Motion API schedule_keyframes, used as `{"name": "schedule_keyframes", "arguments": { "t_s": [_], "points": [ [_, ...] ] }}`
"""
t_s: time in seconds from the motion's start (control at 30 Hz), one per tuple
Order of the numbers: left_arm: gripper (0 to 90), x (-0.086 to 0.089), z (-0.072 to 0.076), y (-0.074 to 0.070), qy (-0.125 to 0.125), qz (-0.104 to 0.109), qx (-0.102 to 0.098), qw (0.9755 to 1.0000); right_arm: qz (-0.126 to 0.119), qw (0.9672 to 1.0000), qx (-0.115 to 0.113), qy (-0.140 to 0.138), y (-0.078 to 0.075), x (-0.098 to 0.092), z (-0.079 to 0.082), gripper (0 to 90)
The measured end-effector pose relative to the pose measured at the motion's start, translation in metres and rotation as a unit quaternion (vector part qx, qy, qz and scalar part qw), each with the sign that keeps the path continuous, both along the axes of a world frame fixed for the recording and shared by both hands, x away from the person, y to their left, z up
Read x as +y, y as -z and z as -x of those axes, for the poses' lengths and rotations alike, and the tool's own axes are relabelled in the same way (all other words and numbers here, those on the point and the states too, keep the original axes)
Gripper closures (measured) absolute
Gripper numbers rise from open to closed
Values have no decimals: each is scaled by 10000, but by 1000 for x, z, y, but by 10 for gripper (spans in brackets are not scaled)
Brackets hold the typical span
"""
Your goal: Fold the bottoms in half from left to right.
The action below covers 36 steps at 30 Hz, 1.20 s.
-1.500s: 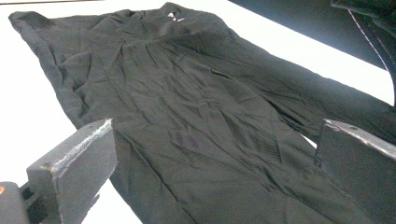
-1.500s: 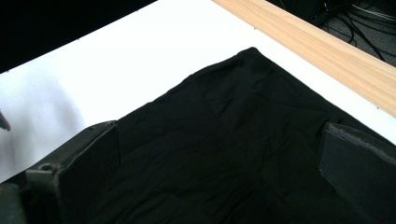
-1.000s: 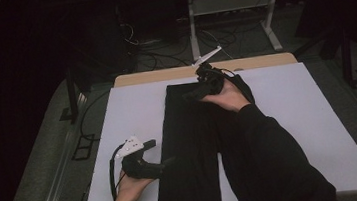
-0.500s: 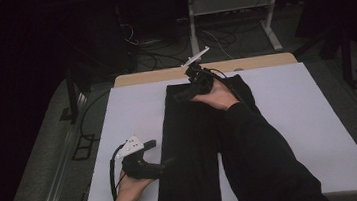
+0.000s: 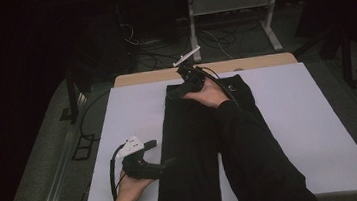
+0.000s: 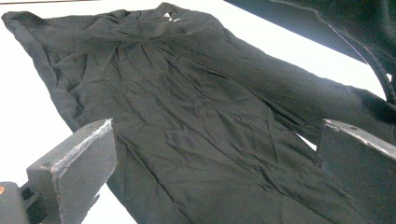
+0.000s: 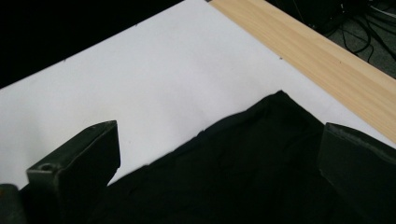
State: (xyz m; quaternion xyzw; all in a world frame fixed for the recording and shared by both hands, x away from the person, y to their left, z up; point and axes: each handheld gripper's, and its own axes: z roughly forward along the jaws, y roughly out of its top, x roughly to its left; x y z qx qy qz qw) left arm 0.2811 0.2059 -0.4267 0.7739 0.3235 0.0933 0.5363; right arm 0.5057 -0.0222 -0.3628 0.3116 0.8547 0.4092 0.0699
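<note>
The left gripper (image 5: 165,164) lies low at the near left of the white table cover (image 5: 314,116), its jaws spread wide with nothing between them, their tips at the near left edge of the black garment (image 5: 196,149). Seen from the left gripper view, the left gripper (image 6: 215,177) looks along the cloth: the garment (image 6: 187,116) is a thin, dark, slightly shiny fabric, creased all over with fine wrinkles, lying flat and stretching away from the jaws toward its far end, where the fabric bunches a little. From the high view the garment runs as a long dark strip from the near edge of the table to its far side, between the two grippers. A dark sleeve (image 5: 258,157) lies over the right part of it. The right gripper (image 5: 173,93) sits at the far end of the strip, held by the right hand (image 5: 208,95), just over the far left corner of the cloth. In the right gripper view the right gripper (image 7: 217,172) also has its jaws set wide apart, gripping nothing, with the corner of the garment (image 7: 243,163) beneath and between them; whether the jaws touch the cloth cannot be told. Beyond that corner lie bare white cover (image 7: 140,79) and a strip of wooden table edge (image 7: 317,56).
</note>
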Motion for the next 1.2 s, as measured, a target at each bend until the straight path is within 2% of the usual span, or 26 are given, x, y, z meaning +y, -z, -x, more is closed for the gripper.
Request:
{"name": "schedule_keyframes", "arguments": {
  "t_s": [0.07,0.4,0.43,0.47,0.5,0.6,0.73,0.87,0.93,1.2],
  "points": [
    [0,0,0,0,2,7,5,10000,-63,10000,-12,61,3,4,-5,0],
    [0,-2,0,0,54,24,7,10000,-63,9994,-102,313,24,19,-14,0],
    [0,-1,0,0,58,24,-3,10000,-18,9989,-127,453,30,21,-16,0],
    [0,-1,0,0,58,24,-3,10000,-18,9989,-127,453,30,21,-16,0],
    [0,-1,0,0,54,36,-1,10000,27,9976,-230,652,36,23,-17,0],
    [0,-1,0,-1,58,38,-3,10000,-47,9956,-318,884,43,26,-19,0],
    [0,0,-1,-1,51,50,-5,10000,-200,9939,-368,1019,48,26,-23,31],
    [0,0,-2,-1,48,58,-11,10000,-330,9925,-349,1123,52,26,-26,43],
    [0,0,-2,-1,54,63,-9,10000,-430,9916,-262,1191,58,27,-29,67],
    [0,1,-4,-1,73,82,8,9999,-347,9901,-156,1354,70,32,-32,124]
  ]
}}
